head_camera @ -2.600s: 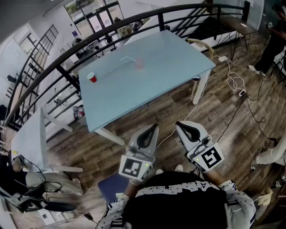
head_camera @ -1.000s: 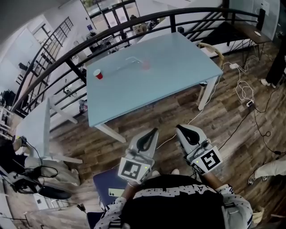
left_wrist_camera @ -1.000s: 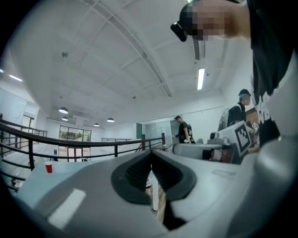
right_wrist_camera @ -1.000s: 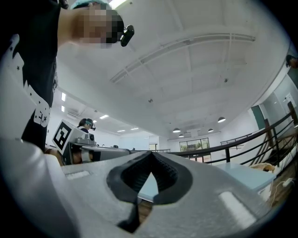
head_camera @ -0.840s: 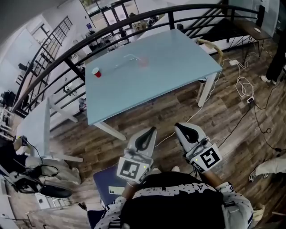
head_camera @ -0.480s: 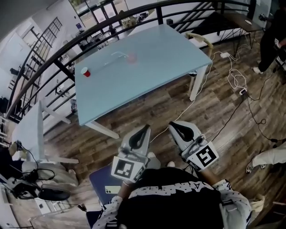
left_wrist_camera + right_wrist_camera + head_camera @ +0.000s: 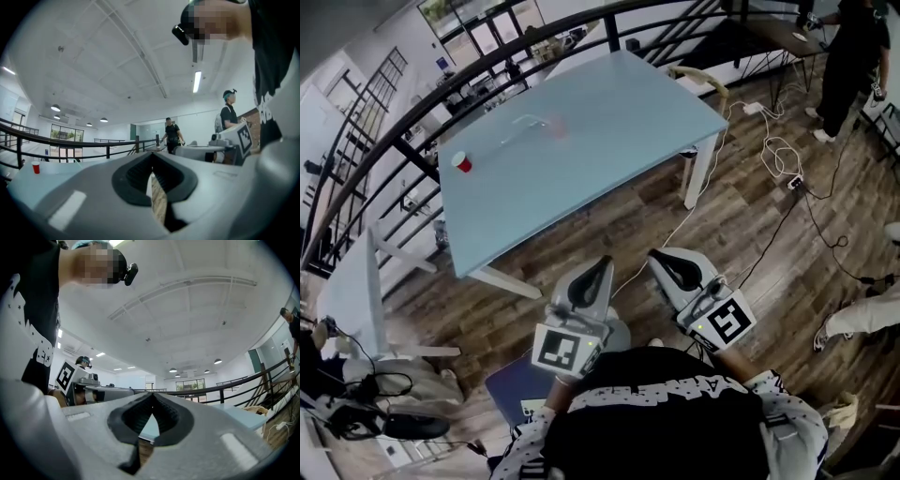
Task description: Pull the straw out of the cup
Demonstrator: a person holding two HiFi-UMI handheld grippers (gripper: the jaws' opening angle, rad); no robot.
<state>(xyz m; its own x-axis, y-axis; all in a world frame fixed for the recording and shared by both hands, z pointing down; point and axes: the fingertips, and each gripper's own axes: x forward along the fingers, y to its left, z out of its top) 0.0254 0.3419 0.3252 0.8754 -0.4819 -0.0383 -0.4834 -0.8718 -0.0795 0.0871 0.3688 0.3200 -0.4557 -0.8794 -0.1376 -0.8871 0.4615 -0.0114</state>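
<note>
Left tool (image 7: 602, 264) and right tool (image 7: 657, 255) both clenched and empty, well apart from the surface (image 7: 609, 122) carrying the straw (image 7: 528, 120) and pink cup (image 7: 560, 128); risk: an unsteadied light cup would likely tip when the straw is pulled.

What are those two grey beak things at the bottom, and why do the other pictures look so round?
They are tongs a person squeezes: the left hand-held gripper and the right hand-held gripper. The big picture comes from a camera on the person's head, looking down. The round pictures come from little cameras riding on each one. Both are shut and hold nothing. On the blue table ahead stand a red cup and a pink cup with a white straw.
</note>
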